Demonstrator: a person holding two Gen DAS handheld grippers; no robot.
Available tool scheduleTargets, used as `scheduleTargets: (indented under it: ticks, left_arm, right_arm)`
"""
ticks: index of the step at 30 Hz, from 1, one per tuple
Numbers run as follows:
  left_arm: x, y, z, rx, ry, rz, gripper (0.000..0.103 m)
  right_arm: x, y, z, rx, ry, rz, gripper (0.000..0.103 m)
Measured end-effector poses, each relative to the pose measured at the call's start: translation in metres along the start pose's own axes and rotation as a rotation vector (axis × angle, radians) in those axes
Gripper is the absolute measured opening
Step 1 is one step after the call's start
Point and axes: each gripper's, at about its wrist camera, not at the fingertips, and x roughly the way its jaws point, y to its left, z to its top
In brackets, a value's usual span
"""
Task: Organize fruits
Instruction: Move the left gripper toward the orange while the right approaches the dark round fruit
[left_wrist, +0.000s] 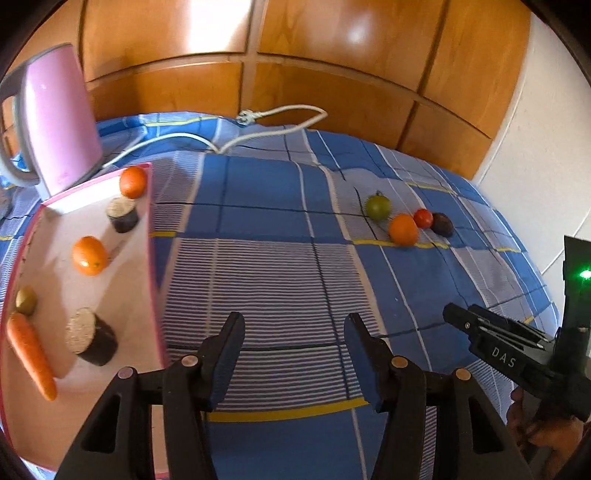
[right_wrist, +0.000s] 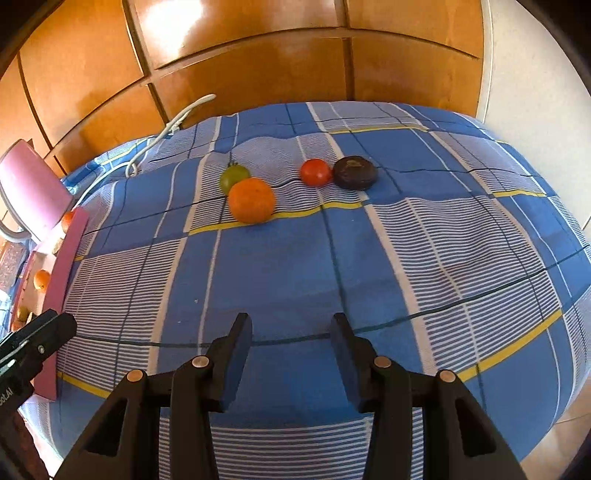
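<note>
The black left gripper hangs released over the blue checked cloth-covered surface, nothing between its jaws. The black right gripper is likewise released and empty above the cloth. At nine o'clock of the left gripper lies a pink-rimmed white tray holding a long orange carrot, two dark round cut pieces, a small green fruit and two oranges. Farther off, at one o'clock, a round orange fruit touches a green tomato; beside them, a red tomato touches a dark brown avocado.
</note>
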Motion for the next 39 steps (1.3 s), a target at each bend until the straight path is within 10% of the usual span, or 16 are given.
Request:
scheduleTargets:
  ticks: [39]
  left_arm:
    - [0.103,-0.112,0.082,0.099,0.024,-0.116,0.057]
  right_arm:
    - [0.045,-0.055,0.086,-0.053,-0.050,-0.029,0.045]
